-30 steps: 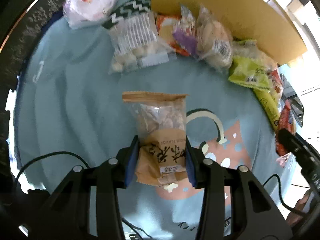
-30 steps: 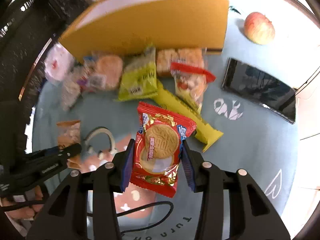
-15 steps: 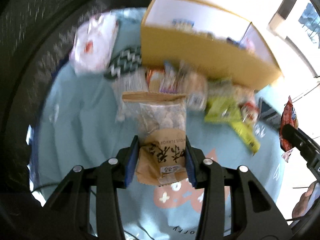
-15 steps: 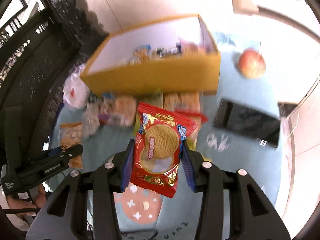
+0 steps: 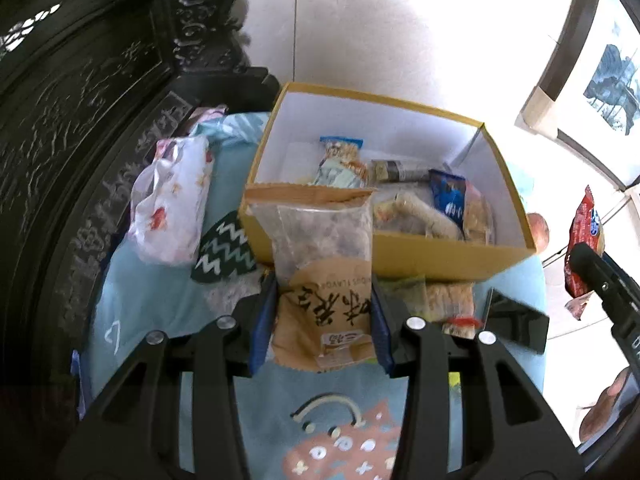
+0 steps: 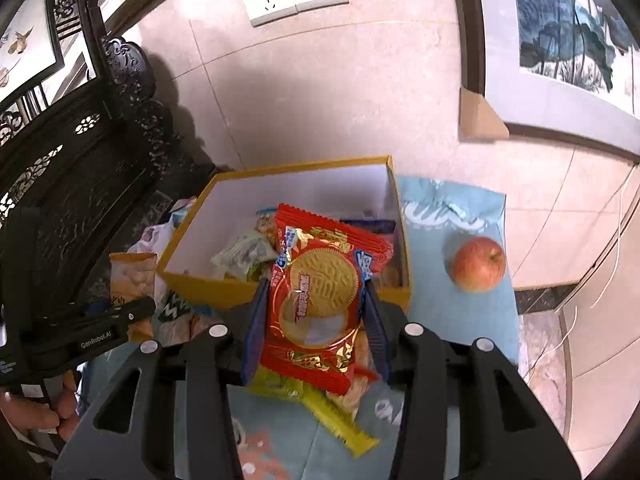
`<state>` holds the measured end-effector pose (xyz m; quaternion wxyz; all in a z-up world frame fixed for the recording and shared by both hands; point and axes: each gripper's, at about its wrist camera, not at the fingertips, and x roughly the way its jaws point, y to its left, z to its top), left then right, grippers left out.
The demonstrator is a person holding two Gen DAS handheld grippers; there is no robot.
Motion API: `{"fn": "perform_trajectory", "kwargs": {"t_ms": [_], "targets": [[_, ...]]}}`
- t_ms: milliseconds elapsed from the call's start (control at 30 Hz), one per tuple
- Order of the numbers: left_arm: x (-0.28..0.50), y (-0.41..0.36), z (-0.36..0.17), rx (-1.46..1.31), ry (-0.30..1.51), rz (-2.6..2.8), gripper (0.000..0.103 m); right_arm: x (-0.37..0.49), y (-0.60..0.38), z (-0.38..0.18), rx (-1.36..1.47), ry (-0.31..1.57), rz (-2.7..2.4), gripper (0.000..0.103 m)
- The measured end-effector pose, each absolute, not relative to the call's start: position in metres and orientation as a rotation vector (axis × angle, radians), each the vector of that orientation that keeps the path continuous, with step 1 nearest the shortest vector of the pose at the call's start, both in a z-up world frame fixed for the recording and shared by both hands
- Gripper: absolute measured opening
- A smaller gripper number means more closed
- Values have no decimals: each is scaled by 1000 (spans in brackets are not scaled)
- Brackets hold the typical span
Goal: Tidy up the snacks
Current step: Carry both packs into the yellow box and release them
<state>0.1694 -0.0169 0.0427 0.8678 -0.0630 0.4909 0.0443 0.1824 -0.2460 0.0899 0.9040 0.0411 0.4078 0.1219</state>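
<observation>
My left gripper (image 5: 323, 316) is shut on a brown-and-clear snack bag (image 5: 320, 264), held in the air in front of the yellow cardboard box (image 5: 440, 258). My right gripper (image 6: 314, 312) is shut on a red biscuit packet (image 6: 320, 292), held up in front of the same box (image 6: 208, 284). The box is open and holds several snack packets (image 5: 416, 208). More packets lie on the blue cloth before the box, among them a yellow stick pack (image 6: 332, 412). The right gripper with its red packet shows at the right edge of the left wrist view (image 5: 586, 248).
An apple (image 6: 478, 264) sits on the blue cloth (image 6: 448, 208) right of the box. A black phone (image 5: 516, 324) lies near the box's right front corner. A white floral bag (image 5: 172, 208) and a zigzag pouch (image 5: 222, 254) lie left of the box. Dark carved furniture (image 5: 80, 120) stands at left.
Both grippers have risen from the cloth with their packets and tilted up, so the open box's inside is now in view. Both stay shut on their packets.
</observation>
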Motion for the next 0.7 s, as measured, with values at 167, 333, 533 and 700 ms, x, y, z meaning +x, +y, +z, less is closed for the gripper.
{"fn": "perform_trajectory", "kwargs": {"t_ms": [167, 333, 533, 700], "targets": [[194, -19, 41, -162, 1017, 102, 42, 205, -246, 83, 80, 835, 250, 45], [228, -20, 31, -195, 1013, 91, 42, 227, -238, 73, 53, 823, 251, 45], [271, -14, 6, -276, 1025, 77, 44, 261, -219, 48, 0, 849, 254, 45], [277, -8, 3, -325, 967, 137, 81, 261, -217, 42, -47, 792, 194, 60]]}}
